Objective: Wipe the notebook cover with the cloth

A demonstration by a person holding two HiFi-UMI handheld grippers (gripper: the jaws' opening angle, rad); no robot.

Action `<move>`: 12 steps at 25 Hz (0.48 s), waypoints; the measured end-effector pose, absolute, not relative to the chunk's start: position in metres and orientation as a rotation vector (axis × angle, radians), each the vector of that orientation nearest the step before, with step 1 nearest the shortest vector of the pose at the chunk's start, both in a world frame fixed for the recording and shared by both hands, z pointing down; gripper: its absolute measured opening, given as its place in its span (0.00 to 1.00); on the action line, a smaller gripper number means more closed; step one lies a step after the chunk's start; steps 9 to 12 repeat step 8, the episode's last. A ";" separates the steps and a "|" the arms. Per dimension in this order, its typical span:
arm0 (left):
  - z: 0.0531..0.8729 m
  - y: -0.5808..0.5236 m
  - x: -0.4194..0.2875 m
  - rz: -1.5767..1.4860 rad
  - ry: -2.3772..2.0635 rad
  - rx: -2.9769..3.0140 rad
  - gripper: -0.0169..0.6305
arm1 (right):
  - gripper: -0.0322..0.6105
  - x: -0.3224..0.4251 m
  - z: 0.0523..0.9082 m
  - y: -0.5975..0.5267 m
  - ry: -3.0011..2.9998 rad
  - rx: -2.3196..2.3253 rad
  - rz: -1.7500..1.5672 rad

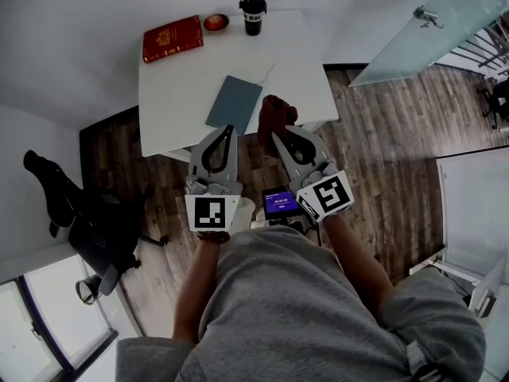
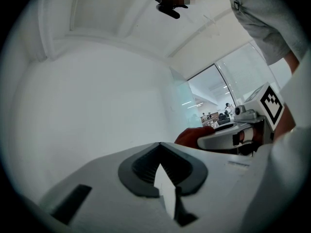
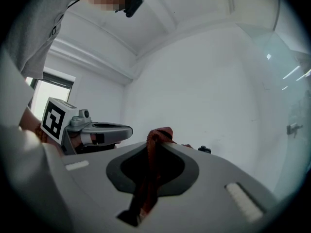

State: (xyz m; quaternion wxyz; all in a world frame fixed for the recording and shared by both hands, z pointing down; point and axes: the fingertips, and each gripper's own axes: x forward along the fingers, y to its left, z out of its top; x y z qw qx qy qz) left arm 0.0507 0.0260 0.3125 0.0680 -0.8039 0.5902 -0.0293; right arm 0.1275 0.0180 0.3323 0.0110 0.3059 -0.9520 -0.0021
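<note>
Where the grey sleeves end, each hand carries a gripper with a marker cube at its back. A small lit screen sits low between the two hands. A black chair stands on the wood floor off to the left. Left gripper: jaws pressed together, nothing between them, tip over the near edge of the white table. Right gripper: jaws pinching the dark red cloth, which bunches beyond the tips and trails back through the jaws. The cloth sits at the near table edge, just right of the notebook; whether they touch is unclear. Notebook grey-blue, closed, flat, mid-table. Far side, in a row: red book, small red dish, black cup.
</note>
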 end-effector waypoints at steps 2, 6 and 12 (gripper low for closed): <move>0.314 0.027 0.057 -0.092 1.770 -2.435 0.03 | 0.11 0.133 0.332 0.019 -2.971 0.958 -0.008; 0.317 0.024 0.067 -0.061 1.745 -2.453 0.03 | 0.11 0.140 0.333 0.019 -2.972 0.972 -0.018; 0.320 0.023 0.070 -0.065 1.731 -2.462 0.03 | 0.11 0.142 0.334 0.019 -2.967 0.983 -0.021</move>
